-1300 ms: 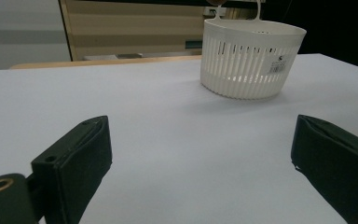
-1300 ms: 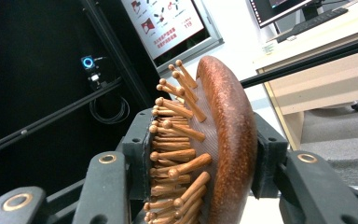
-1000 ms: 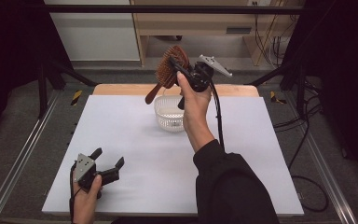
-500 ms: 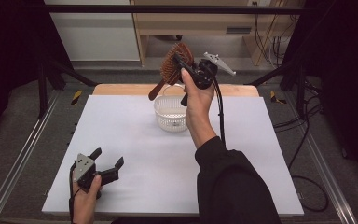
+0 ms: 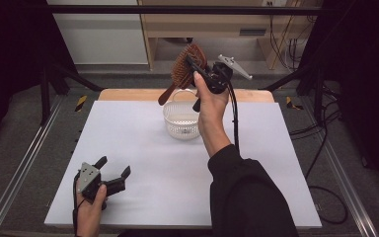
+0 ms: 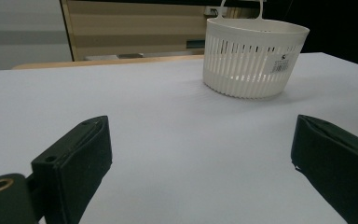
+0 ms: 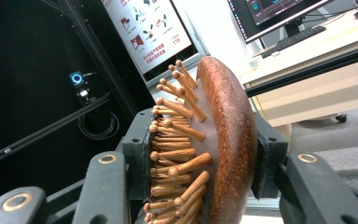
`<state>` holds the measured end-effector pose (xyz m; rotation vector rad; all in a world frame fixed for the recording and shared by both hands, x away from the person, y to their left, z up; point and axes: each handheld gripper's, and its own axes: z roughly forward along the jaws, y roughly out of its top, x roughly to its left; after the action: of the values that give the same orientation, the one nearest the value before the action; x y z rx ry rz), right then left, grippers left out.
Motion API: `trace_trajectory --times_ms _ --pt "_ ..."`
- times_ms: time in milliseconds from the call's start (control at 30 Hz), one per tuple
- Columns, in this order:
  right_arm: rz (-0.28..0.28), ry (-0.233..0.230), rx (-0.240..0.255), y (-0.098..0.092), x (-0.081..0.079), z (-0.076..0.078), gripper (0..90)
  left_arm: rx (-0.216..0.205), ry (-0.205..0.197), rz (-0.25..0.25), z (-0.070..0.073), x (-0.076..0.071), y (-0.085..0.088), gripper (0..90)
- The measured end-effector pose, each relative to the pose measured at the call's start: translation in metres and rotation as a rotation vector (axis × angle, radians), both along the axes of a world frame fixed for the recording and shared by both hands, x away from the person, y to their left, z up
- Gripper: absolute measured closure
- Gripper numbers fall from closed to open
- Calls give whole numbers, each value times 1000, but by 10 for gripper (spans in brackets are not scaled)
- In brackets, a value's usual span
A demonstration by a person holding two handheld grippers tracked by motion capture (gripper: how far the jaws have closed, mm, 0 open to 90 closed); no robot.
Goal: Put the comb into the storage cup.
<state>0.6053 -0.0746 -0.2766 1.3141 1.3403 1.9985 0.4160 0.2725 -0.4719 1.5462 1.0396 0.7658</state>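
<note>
A: What could go wrong here?

B: The right gripper (image 5: 196, 63) is clamped on the head of the wooden hairbrush (image 5: 183, 69), raised above the white slotted basket (image 5: 181, 120), toward 12 o'clock on the table (image 5: 143, 148). One pad bears on the springy bristle pegs, so I'd judge the brush could twist, or its handle could catch the rim.

A: And relative to the fingers?

B: Head between both pads, handle trailing toward 7 o'clock. The left gripper (image 5: 111, 171) rests wide open, empty, at 7 o'clock.

A wall poster (image 7: 151, 29) carries small pictures and the number 119; its other lettering is too small to read. The basket's sticker (image 6: 280, 65) is unreadable.
</note>
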Motion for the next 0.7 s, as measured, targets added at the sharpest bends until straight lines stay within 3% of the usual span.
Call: trace_trajectory --times_ms 700 --pt "-30 -13 -1 -15 -1 2 515 1 -3 0 0 0 1 51"
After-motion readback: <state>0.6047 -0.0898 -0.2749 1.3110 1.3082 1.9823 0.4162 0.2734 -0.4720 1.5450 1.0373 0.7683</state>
